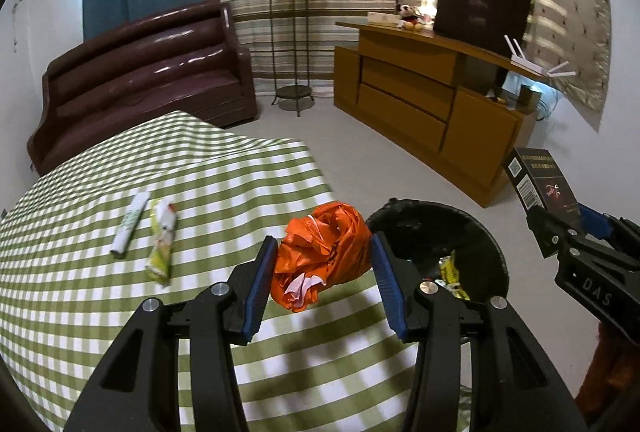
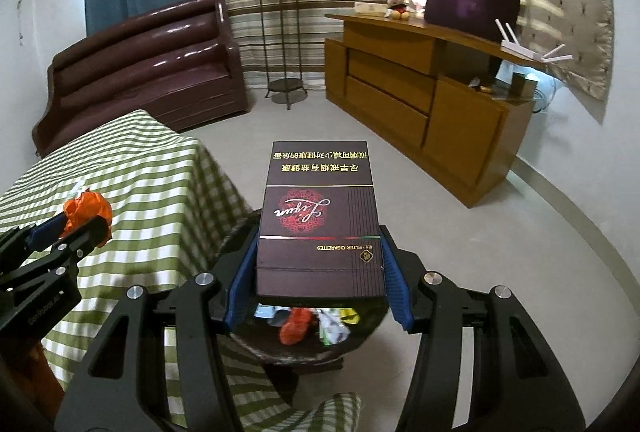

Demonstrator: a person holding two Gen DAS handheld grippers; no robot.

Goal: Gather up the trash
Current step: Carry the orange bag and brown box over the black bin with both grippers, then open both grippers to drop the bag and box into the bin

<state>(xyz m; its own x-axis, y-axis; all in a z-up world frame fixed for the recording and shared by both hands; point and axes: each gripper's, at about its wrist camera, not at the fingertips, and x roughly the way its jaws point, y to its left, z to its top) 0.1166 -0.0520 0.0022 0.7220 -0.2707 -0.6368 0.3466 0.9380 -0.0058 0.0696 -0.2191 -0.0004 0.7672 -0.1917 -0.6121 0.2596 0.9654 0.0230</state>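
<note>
My left gripper [image 1: 324, 260] is shut on a crumpled orange plastic bag [image 1: 324, 264] above the green checked table [image 1: 120, 312], near its right edge. My right gripper [image 2: 318, 272] is shut on a dark cigarette carton [image 2: 320, 216] and holds it over the black trash bin [image 2: 304, 352], which has several wrappers inside. The bin [image 1: 472, 228] stands on the floor beside the table. The carton also shows in the left wrist view [image 1: 542, 187]. A white tube [image 1: 130, 224] and a yellow-green wrapper [image 1: 162, 244] lie on the table. The left gripper with the orange bag [image 2: 86, 213] shows in the right wrist view.
A brown leather sofa [image 1: 148, 71] stands behind the table. A wooden cabinet [image 1: 432, 111] runs along the right wall. A metal plant stand [image 1: 294, 51] with a potted plant is by the curtains. Grey floor lies between them.
</note>
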